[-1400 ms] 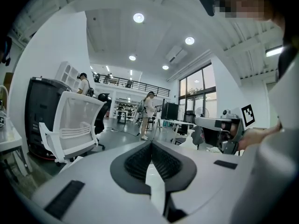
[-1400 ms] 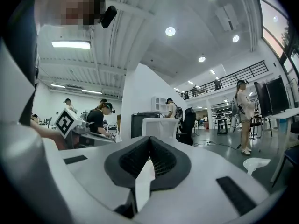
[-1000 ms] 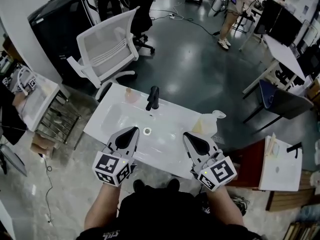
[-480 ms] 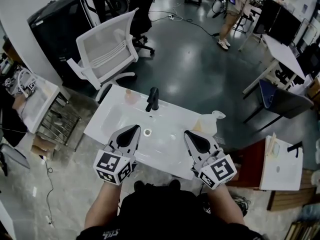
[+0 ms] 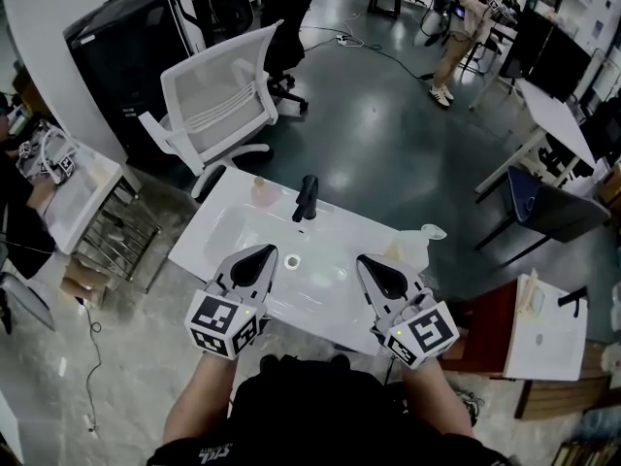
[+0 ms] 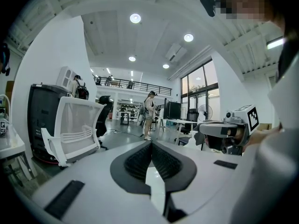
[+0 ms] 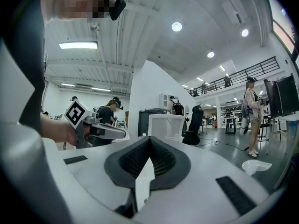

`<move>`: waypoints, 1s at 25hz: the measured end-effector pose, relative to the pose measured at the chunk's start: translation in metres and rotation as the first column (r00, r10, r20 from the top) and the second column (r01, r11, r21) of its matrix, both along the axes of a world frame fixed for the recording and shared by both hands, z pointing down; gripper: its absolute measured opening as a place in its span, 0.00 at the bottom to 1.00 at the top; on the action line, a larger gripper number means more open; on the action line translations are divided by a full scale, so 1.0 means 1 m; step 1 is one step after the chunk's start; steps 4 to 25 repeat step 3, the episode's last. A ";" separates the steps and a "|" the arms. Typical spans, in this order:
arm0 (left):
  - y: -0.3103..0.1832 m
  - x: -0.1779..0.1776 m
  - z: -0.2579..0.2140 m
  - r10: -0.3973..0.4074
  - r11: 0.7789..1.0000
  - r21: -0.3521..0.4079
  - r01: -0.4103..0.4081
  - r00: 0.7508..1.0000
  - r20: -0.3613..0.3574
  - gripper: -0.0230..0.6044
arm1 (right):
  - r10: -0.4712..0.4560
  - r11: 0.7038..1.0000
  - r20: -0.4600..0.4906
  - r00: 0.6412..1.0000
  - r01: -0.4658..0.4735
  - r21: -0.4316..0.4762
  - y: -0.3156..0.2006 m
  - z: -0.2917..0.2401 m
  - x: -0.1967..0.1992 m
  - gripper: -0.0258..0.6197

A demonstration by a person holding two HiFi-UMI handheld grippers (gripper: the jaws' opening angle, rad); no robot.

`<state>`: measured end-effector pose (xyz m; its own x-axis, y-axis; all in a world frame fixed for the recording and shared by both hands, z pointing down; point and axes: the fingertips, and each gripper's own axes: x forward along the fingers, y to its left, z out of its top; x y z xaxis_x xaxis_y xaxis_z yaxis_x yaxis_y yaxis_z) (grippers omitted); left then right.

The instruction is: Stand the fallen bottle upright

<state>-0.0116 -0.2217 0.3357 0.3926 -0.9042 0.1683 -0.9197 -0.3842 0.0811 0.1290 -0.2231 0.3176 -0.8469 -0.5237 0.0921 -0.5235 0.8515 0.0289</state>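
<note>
Head view. The white basin surface [image 5: 233, 226] carries a black faucet [image 5: 306, 198] at its far edge and a drain [image 5: 292, 260] mid-basin. There are two bottle candidates. A small peach vessel [image 5: 260, 190] sits at the far edge just left of the faucet. A pale translucent container [image 5: 409, 249] with a white flared end [image 5: 433, 231] sits at the far right corner. Both are too small to tell whether they stand or lie, or which is the task's bottle. The left tongs [image 5: 260, 255] and right tongs [image 5: 369, 265] hover over the near edge, well apart from both candidates.

Left gripper view. The left tongs [image 6: 150, 146] are clenched, with the ribbed pads meeting and nothing between them. No bottle shows here.

Right gripper view. The right tongs [image 7: 149, 141] are clenched and empty. The white flared end [image 7: 256, 166] shows low at the right. Its mouth seems to face upward, but the body below it is hidden.

Progress, as a judgement. Clenched, empty tongs held at the near edge fit a bottle lying at the corner and awaiting pickup. They fit equally a bottle already set on its base and let go. The pictures do not decide between the two.
</note>
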 end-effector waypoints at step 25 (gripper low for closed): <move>-0.001 -0.006 0.001 -0.003 1.000 -0.001 0.003 1.000 0.000 0.05 | -0.004 1.000 -0.010 1.000 0.004 0.012 0.000 0.000 -0.006 0.06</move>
